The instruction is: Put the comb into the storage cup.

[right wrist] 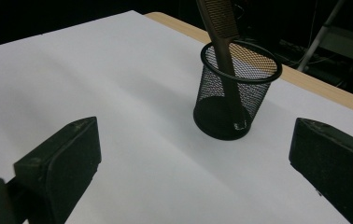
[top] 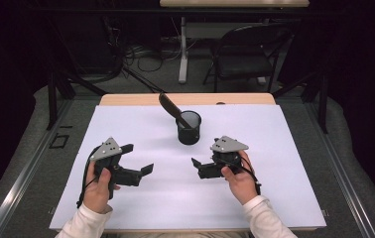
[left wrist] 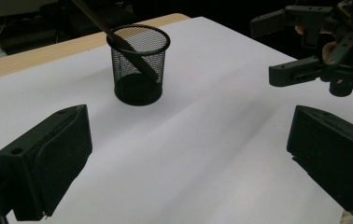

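Comb [right wrist: 219, 28] teeth in right gripper view

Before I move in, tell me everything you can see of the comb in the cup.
The comb is brown, looks like plastic, with fine teeth along its upper part and a slim handle below. It stands handle-down in the black mesh cup, leaning on the rim toward the table's far left. Both grippers are away from it; only the cup touches it.

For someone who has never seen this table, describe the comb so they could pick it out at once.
On the white sheet covering the table, a black mesh cup stands near the far edge, between the two grippers. The comb leans out of it: brown, toothed, the one object inside.
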Demonstrator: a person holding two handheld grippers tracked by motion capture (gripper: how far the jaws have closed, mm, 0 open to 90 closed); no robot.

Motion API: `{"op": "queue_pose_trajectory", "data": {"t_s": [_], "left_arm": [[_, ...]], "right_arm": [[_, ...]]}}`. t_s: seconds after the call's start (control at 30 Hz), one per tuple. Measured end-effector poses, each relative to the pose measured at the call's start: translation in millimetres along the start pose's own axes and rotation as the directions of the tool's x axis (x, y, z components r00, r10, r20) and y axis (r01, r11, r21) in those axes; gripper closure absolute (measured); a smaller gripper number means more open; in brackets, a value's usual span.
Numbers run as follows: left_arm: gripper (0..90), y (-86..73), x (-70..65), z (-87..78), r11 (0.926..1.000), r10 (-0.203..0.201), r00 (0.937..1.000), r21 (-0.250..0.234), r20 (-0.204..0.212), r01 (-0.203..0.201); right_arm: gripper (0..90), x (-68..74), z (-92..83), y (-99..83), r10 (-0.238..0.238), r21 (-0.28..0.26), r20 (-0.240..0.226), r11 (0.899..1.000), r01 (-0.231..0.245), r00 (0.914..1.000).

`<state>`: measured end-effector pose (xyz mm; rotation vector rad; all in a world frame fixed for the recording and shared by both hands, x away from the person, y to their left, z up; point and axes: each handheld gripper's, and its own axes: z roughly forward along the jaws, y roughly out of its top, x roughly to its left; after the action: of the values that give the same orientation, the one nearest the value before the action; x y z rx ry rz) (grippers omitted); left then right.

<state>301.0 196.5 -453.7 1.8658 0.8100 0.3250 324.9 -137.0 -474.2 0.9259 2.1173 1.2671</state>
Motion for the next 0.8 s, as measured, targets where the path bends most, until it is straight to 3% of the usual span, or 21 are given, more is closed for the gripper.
{"op": "queue_pose_trajectory", "data": {"t_s": [0.5, 0.8], "left_arm": [[0.4, -31.9, 12.1, -9.3, 0.9992, -0.011, 0.9997, -0.04, -0.023, 0.01], [0.4, -42.7, 20.6, -8.9, 0.9977, -0.027, 0.9994, -0.063, -0.023, 0.026]], "right_arm": [[2.0, -5.5, -22.5, -17.1, 0.005, 0.018, 0.029, 1.0, -0.005, 0.9996], [2.0, -10.0, -27.2, -34.9, 0.035, 0.03, 0.046, 0.999, -0.037, 0.9983]]}}
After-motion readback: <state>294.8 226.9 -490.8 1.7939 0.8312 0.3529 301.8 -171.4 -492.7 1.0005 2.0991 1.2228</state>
